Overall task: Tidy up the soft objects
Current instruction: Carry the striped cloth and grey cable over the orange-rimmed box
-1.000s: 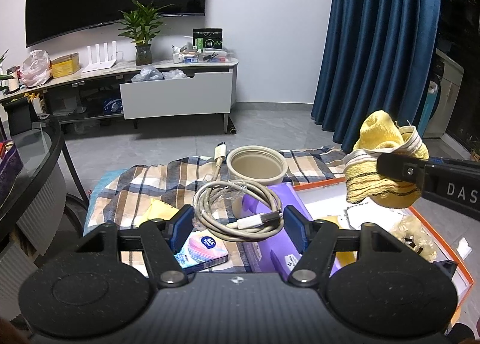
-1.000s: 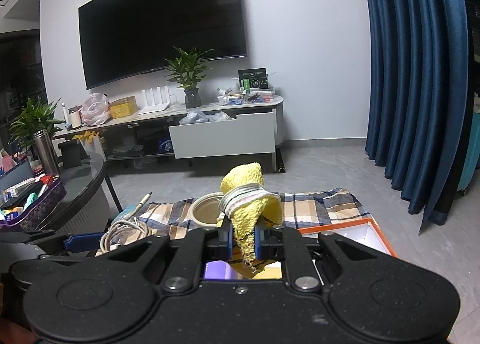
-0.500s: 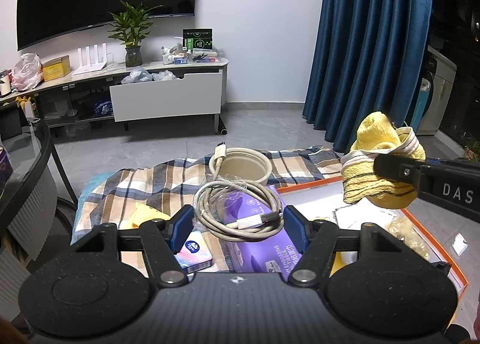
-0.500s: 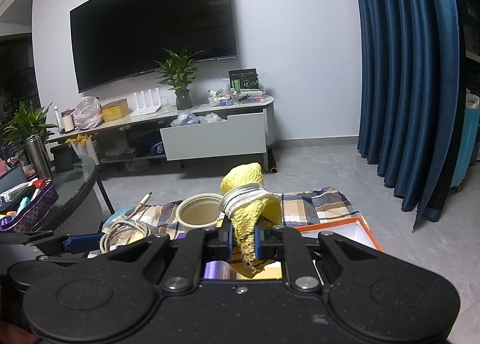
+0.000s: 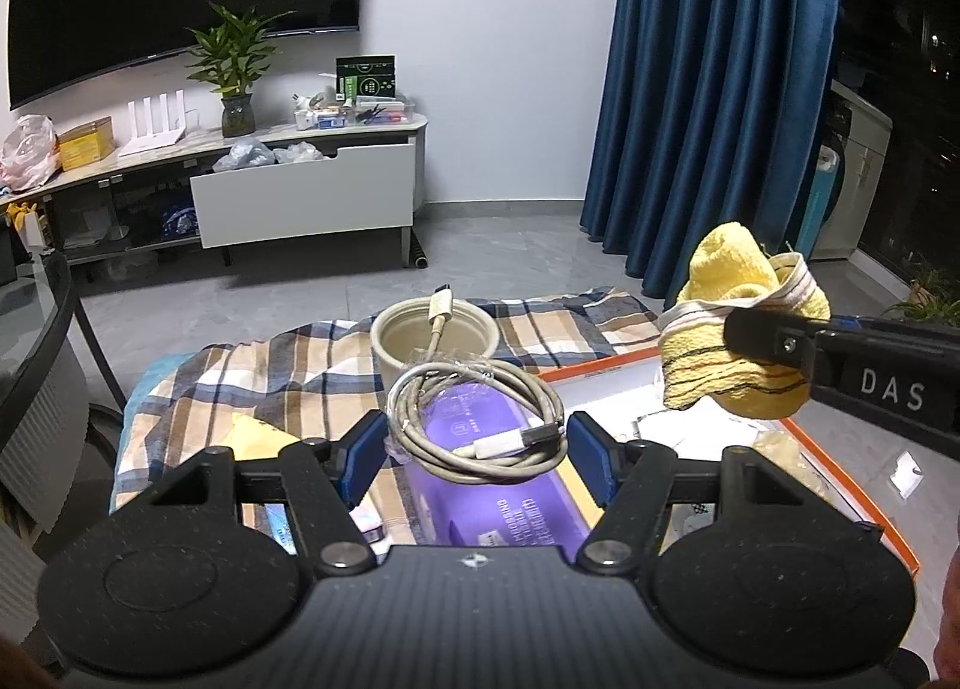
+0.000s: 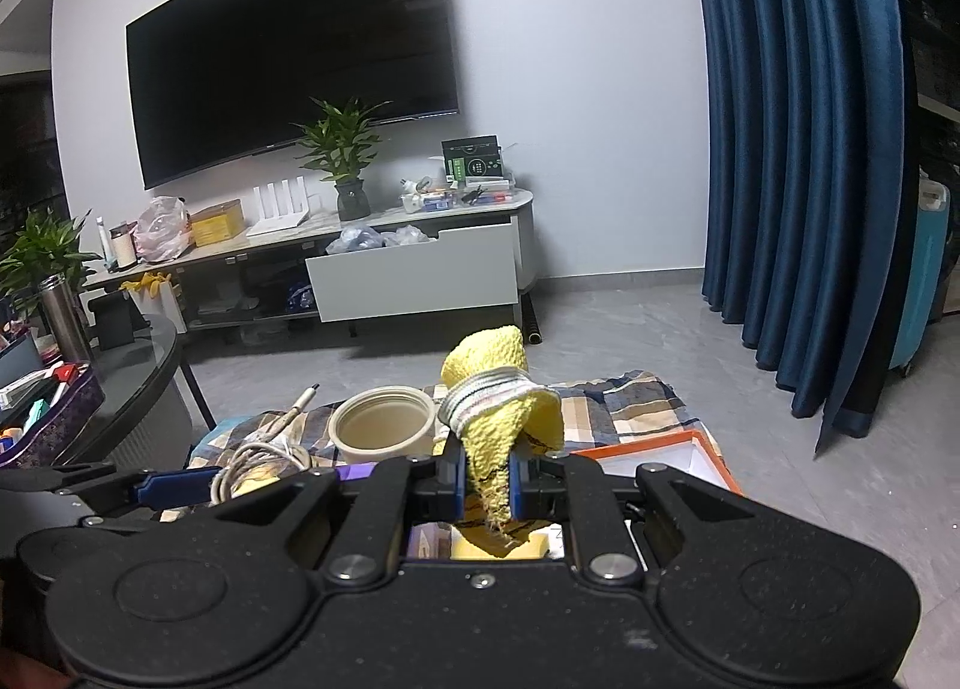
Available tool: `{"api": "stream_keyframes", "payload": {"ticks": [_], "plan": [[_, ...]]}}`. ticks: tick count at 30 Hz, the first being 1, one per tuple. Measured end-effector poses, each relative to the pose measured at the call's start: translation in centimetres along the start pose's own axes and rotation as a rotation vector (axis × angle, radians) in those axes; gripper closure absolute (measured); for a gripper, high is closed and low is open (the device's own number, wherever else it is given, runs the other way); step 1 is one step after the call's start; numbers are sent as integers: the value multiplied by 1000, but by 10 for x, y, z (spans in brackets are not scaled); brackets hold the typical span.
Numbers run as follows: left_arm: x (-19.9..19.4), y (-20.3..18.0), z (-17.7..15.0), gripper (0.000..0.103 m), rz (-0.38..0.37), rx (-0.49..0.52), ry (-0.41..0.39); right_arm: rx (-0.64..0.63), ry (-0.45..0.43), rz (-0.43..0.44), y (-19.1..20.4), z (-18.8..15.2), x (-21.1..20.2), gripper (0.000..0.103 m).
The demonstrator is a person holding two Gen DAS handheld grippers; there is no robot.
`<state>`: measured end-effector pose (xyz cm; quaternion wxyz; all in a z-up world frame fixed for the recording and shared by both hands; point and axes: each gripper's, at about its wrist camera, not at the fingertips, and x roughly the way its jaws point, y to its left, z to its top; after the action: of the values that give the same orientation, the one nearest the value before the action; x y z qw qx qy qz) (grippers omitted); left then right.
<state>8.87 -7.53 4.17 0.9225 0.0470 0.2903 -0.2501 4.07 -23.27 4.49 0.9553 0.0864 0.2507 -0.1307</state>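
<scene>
My left gripper (image 5: 477, 440) is shut on a coiled grey USB cable (image 5: 474, 419) and holds it above a purple box (image 5: 510, 503); its loose plug end points up toward the beige round pot (image 5: 435, 335). My right gripper (image 6: 487, 482) is shut on a yellow sock with a striped cuff (image 6: 498, 407), held in the air over the orange-rimmed box (image 6: 666, 455). The sock (image 5: 738, 341) and the right gripper's finger (image 5: 774, 338) show at the right of the left wrist view. The cable (image 6: 261, 464) and the pot (image 6: 381, 425) show at the left of the right wrist view.
A plaid cloth (image 5: 252, 383) covers the low surface under the objects. The orange-rimmed white box (image 5: 804, 461) holds papers and small items. A yellow cloth (image 5: 258, 437) and a small packet lie on the plaid. A glass round table (image 6: 120, 365) stands left, blue curtains (image 6: 798, 149) right.
Both grippers have shifted so the view has panned left to right; the pot now sits directly behind the cable and the purple box lies under it. Both grips are unchanged.
</scene>
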Motion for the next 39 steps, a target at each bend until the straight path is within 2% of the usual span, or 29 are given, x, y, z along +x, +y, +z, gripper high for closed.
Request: {"api": "stream_keyframes", "payload": {"ticks": [23, 39], "plan": [[16, -21, 0, 37, -57, 42, 27, 41, 7, -46, -10, -2, 13, 87], [39, -36, 0, 36, -102, 71, 62, 89, 38, -99, -42, -8, 35, 86]]}}
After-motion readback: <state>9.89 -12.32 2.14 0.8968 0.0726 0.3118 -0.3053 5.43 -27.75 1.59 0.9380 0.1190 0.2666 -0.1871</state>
